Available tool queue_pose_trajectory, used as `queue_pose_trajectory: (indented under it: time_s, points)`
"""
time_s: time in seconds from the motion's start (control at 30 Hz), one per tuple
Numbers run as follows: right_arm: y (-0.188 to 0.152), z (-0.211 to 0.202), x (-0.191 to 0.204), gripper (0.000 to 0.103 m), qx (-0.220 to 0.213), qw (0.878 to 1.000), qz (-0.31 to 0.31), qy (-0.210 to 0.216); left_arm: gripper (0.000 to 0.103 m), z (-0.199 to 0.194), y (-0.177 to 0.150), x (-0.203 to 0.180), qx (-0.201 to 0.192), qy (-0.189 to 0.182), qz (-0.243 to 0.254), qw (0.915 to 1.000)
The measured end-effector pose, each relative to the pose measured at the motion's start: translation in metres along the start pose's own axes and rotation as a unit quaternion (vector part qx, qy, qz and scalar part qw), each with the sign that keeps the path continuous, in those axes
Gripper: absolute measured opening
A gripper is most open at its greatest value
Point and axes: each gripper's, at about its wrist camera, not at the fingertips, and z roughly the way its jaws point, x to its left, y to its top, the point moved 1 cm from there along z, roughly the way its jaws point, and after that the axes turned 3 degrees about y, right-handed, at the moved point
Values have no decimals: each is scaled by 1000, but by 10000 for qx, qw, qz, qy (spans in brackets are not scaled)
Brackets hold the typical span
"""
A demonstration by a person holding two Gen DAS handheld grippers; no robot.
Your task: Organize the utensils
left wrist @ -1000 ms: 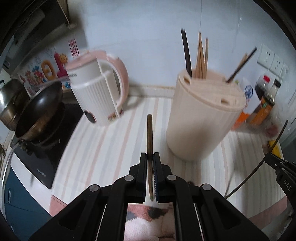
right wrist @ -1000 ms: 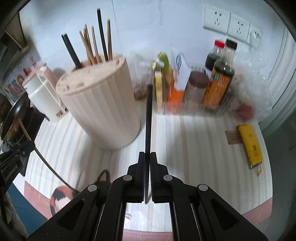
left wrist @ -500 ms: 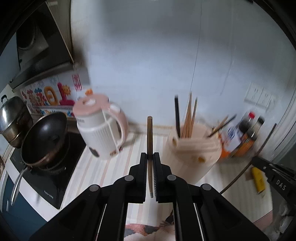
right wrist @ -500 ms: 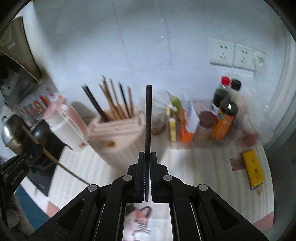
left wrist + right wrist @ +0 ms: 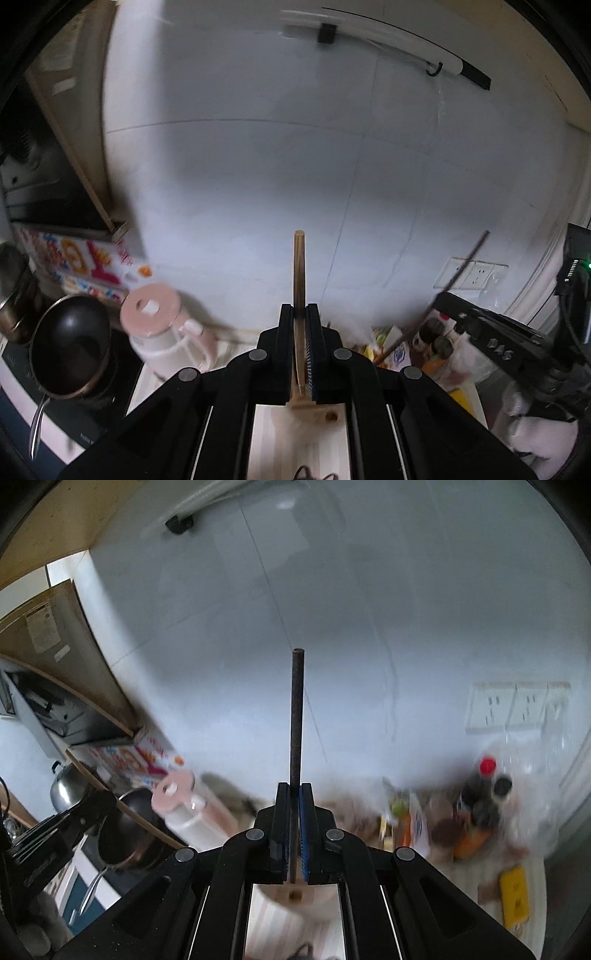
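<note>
Utensil holder [image 5: 317,413], cream with slots in its lid, sits just below both grippers, mostly hidden; its contents cannot be seen. Left gripper [image 5: 300,321] is clamped on 1 wooden chopstick [image 5: 298,269], and right gripper [image 5: 294,801] is clamped on 1 black chopstick [image 5: 296,716], each stick projecting straight ahead beyond the fingertips. Farther off stand a pink kettle [image 5: 162,332], a dark wok [image 5: 70,347] with nothing visible inside it, and blurred bottles [image 5: 484,797].

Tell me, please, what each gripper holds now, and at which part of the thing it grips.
The left gripper is shut on a wooden chopstick, near its lower end. The right gripper is shut on a black chopstick, also near its lower end.
</note>
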Motion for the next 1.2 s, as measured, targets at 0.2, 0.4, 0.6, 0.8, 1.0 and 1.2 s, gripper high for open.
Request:
queue_pose_trajectory:
  time_s: [0.2,0.4,0.6,0.8,1.0,1.2]
  points:
    - [16,48,-6,4,150,9997,6,-203,4,54,7,-11,307,-17,85,9995]
    - [2,100,-18,5,566,9978,36,-346,4,107,-5,-16,792,-113,111,9967]
    - [-9,126,-26,22,1103,9935,74,-287,18,111,-13,-16,1087,157,41,9939]
    - [-18,99,-33,48,981,9934,43,-599,84,96,-34,0,961,741,-24,9926]
    - [-49,77,-42,76,921,9896,-141,-1097,103,96,-79,11,1181,1215,68,9855]
    - [-92,68,-45,100,1101,9811,-467,-1522,103,93,-113,10,1317,1371,84,9817]
